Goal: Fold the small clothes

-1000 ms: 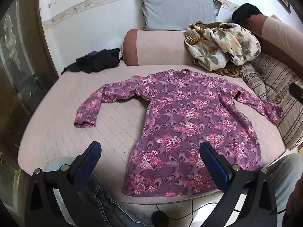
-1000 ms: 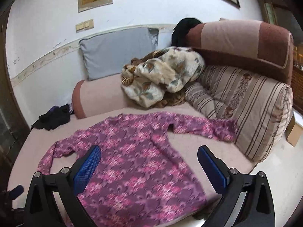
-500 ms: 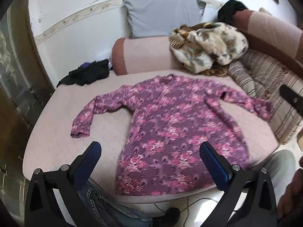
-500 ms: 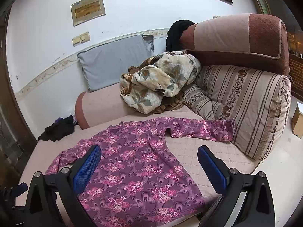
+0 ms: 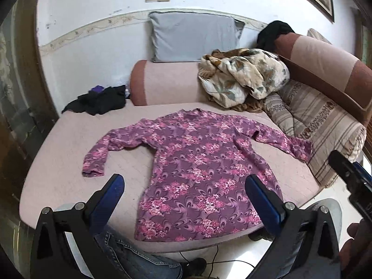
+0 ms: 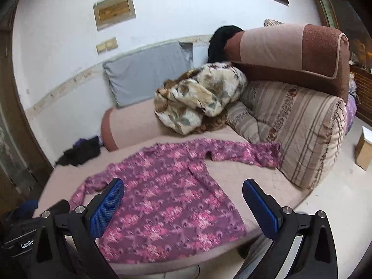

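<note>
A purple long-sleeved top with pink flowers [image 5: 197,167] lies spread flat on the pink sofa seat [image 5: 65,162], both sleeves out, hem toward me. It also shows in the right wrist view [image 6: 167,195]. My left gripper [image 5: 184,188] is open and empty, held above the hem at the seat's front edge. My right gripper [image 6: 182,193] is open and empty, above the hem's right side. The right gripper's tip also shows at the right edge of the left wrist view [image 5: 348,176].
A crumpled floral blanket [image 5: 244,79] lies at the back right against a striped cushion [image 5: 320,134]. A grey pillow [image 5: 195,34] leans on the wall. Dark clothes [image 5: 100,100] lie at the back left. My jeans-clad legs [image 5: 139,258] are below the seat edge. A cardboard box [image 6: 363,148] stands on the floor.
Both grippers have drawn back and risen, so the top looks smaller and farther away. Both stayed open and empty. The top has not moved.
</note>
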Demonstrator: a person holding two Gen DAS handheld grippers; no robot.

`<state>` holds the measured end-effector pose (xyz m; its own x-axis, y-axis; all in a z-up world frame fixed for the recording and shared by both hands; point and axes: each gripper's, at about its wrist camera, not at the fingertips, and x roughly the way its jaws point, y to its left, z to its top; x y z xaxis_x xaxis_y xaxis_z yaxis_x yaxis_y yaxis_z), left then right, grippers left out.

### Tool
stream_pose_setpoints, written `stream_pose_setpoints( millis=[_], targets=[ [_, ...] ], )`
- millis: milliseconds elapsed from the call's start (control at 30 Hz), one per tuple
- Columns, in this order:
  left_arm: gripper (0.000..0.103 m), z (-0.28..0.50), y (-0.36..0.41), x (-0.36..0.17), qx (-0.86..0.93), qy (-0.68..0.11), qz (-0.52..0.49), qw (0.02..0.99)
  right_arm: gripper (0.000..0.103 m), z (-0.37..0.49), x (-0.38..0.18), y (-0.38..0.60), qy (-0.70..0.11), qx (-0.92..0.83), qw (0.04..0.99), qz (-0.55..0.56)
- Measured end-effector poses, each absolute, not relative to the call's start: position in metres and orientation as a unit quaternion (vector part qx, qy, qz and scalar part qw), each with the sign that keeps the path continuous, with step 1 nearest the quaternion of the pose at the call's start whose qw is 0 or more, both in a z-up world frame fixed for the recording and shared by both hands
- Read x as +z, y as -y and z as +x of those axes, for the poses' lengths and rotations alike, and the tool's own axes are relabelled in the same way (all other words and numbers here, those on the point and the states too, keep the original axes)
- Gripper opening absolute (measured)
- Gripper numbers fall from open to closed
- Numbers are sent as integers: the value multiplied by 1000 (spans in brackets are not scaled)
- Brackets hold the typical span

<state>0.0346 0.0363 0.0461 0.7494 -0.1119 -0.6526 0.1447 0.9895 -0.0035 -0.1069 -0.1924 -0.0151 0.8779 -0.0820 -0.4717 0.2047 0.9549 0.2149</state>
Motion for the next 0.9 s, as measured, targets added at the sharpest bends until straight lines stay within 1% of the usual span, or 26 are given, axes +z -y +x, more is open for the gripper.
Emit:
stream_pose_setpoints(
  millis=[167, 267, 400, 533, 700, 833, 900],
  targets=[
    [103, 55, -37, 23, -92, -371, 34, 924, 103, -89, -31, 179, -263, -98, 953, 111],
    [103, 71, -36, 16, -103, -378, 45, 919, 103, -79, -33, 172, -266, -113, 952, 105],
    [103, 92, -31, 5, -114, -379, 58, 916, 103, -63, -41, 170, -273, -114, 948, 120],
    [103, 109, -30, -7, -106, -377, 48, 919, 103, -39, -55, 177, -303, -103, 938, 131],
    [103, 133, -40, -33, -80, -405, 8, 911, 97, -4, -70, 197, -326, -75, 930, 149],
    [103, 155, -38, -42, -61, -403, 27, 913, 92, 35, -77, 226, -337, -75, 921, 179],
    [103, 171, -43, -45, -48, -404, 24, 913, 91, 59, -74, 233, -338, -61, 922, 181]
  ],
)
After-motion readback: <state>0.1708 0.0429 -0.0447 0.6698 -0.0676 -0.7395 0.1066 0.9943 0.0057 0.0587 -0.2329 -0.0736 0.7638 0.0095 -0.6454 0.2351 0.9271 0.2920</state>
